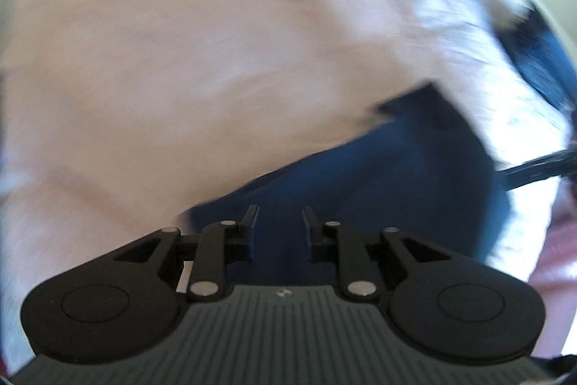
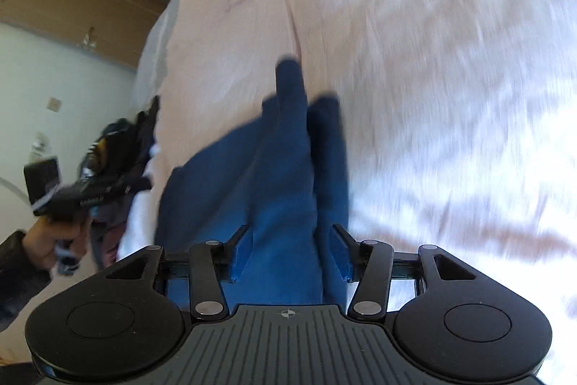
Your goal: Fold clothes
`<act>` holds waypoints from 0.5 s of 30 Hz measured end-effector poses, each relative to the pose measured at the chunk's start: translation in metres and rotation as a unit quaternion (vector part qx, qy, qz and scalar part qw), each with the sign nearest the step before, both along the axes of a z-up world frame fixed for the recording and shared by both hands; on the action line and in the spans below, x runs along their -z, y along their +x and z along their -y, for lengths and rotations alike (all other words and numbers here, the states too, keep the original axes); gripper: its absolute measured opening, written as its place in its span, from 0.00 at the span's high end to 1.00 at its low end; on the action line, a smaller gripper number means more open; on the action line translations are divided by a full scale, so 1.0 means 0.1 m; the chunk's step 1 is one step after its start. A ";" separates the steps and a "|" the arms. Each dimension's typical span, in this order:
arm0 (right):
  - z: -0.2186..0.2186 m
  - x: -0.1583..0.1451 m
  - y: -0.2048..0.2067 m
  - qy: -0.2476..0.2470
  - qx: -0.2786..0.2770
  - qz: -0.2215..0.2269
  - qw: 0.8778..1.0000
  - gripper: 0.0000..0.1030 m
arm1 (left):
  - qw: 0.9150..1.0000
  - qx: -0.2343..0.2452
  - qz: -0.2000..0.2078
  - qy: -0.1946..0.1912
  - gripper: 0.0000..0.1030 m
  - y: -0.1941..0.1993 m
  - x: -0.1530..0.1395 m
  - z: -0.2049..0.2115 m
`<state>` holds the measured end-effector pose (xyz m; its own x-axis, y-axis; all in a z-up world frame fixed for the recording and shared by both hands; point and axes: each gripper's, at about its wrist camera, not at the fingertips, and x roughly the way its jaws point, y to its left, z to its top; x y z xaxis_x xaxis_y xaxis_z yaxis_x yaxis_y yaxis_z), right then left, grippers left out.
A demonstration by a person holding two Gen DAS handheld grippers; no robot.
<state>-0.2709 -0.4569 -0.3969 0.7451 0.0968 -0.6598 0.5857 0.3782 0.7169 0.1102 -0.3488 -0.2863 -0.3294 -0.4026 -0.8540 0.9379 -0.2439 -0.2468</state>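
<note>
Clearly, no container is seen in either view; the blue garment (image 2: 274, 175) is spread on the bed (image 2: 414, 60), which serves as the landmark. The bed is covered by a pale pink sheet with a soft, faintly creased surface, washed out by bright light toward its right side.

In the right wrist view, the garment is seen as a deep blue, matte cloth gathered into long lengthwise folds, with two narrow ends reaching out over the bed. Its near part passes between the fingers of the right gripper (image 2: 290, 249); the jaws are held partly open, and whether the cloth is pinched cannot be told.

In the left wrist view, the picture is blurred. The left gripper (image 1: 279, 230) is seen with its jaws parted by a narrow gap, directly over the garment (image 1: 378, 186); nothing is seen clamped between them.

At the bed's left edge, a heap of dark clothes (image 2: 119, 147) is seen. Beyond the bed, a white wall (image 2: 54, 67) and a brown door (image 2: 79, 2) are visible.
</note>
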 end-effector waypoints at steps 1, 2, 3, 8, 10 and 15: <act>-0.05 0.06 -0.03 0.009 0.004 0.014 1.000 0.51 | 1.000 0.026 -0.015 -0.005 0.82 -0.17 0.01 0.10; -0.09 0.13 -0.03 0.013 0.003 0.030 0.999 0.51 | 0.998 0.052 -0.030 -0.010 0.82 -0.34 0.02 0.20; -0.12 0.19 -0.03 0.017 0.001 0.045 0.999 0.51 | 0.996 0.079 -0.035 -0.009 0.82 -0.52 0.07 0.30; -0.16 0.42 0.09 0.035 -0.013 0.077 0.996 0.68 | 0.979 0.204 0.003 0.005 0.84 -1.39 0.44 0.73; -0.23 0.41 0.03 0.036 -0.022 0.073 0.996 0.80 | 0.969 0.242 0.056 0.008 0.85 -1.58 0.62 0.75; -0.53 0.56 -0.33 0.054 0.007 0.077 0.996 0.83 | 0.961 0.261 0.086 0.013 0.85 -1.69 0.71 0.73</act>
<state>-0.3037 -0.4035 -0.4528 0.8384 0.1508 -0.5237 0.4701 0.2861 0.8350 -0.0592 -0.4221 -0.3573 -0.3334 -0.1990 -0.9216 0.7162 -0.6891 -0.1103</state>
